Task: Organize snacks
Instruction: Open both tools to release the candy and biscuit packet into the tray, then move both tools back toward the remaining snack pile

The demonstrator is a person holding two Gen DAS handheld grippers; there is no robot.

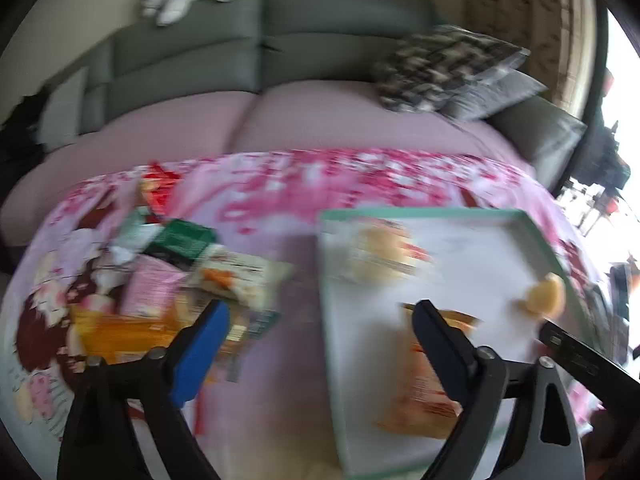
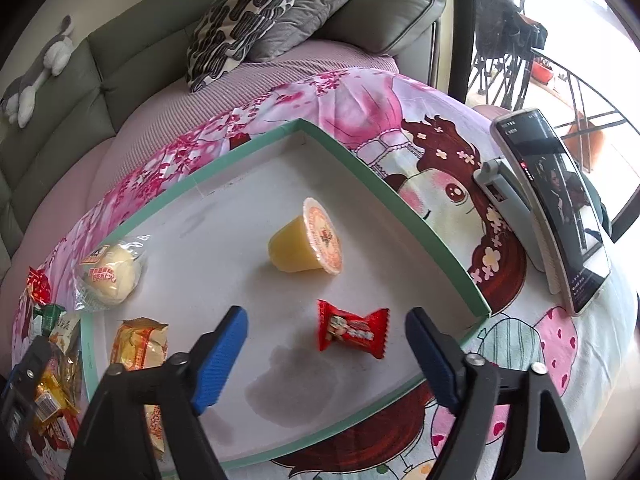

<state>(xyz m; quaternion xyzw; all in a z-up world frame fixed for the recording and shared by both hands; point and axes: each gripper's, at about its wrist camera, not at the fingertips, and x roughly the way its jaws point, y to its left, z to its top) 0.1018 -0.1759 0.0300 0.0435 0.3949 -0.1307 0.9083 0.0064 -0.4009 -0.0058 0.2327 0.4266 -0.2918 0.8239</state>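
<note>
A shallow white tray with a green rim (image 2: 400,200) lies on a pink cartoon cloth. Inside it are a red wrapped candy (image 2: 352,332), a yellow jelly cup (image 2: 308,240) on its side, a bun in a clear wrapper (image 2: 110,276) and an orange packet (image 2: 140,344). My right gripper (image 2: 326,318) hovers open over the tray, the candy lying free just beyond its blue pads. The left wrist view is blurred. My left gripper (image 1: 320,316) is open and empty, straddling the tray's left rim (image 1: 326,280), with the orange packet (image 1: 424,392) by its right finger. A pile of loose snacks (image 1: 180,280) lies left of the tray.
A phone on a grey stand (image 2: 560,208) stands on the cloth right of the tray. A damp-looking stain (image 2: 292,388) marks the tray floor. Behind are a green sofa (image 2: 120,60) with patterned cushions (image 2: 240,20) and a plush toy (image 2: 36,68).
</note>
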